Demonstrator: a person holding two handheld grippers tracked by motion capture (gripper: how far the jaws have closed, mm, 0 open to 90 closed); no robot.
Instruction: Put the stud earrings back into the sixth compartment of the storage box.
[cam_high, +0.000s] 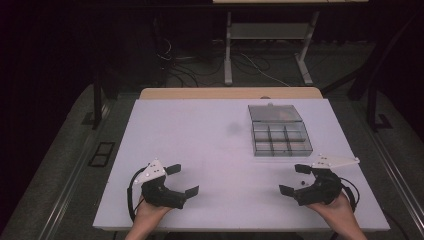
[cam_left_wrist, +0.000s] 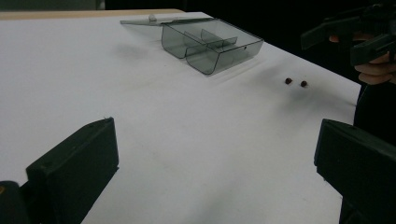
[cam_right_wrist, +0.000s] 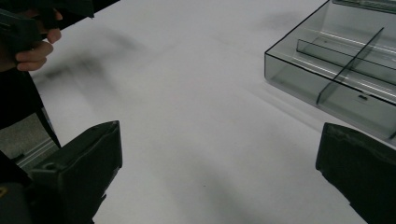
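Left gripper (cam_high: 181, 179), lower left of high view, jaws spread wide, empty, above white table (cam_high: 200, 140). Right gripper (cam_high: 295, 179), lower right, jaws likewise spread, nothing between. Two small dark beads (cam_left_wrist: 295, 82) on table near right gripper. Clear grey compartment box (cam_high: 280, 136), lid open, upper right of table. No legible writing or labels.

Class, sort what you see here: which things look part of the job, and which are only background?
Likely in the job:
compartment box, lid open
two small dark beads
left gripper, open
right gripper, open

Background:
table
cables on the floor
desk frame
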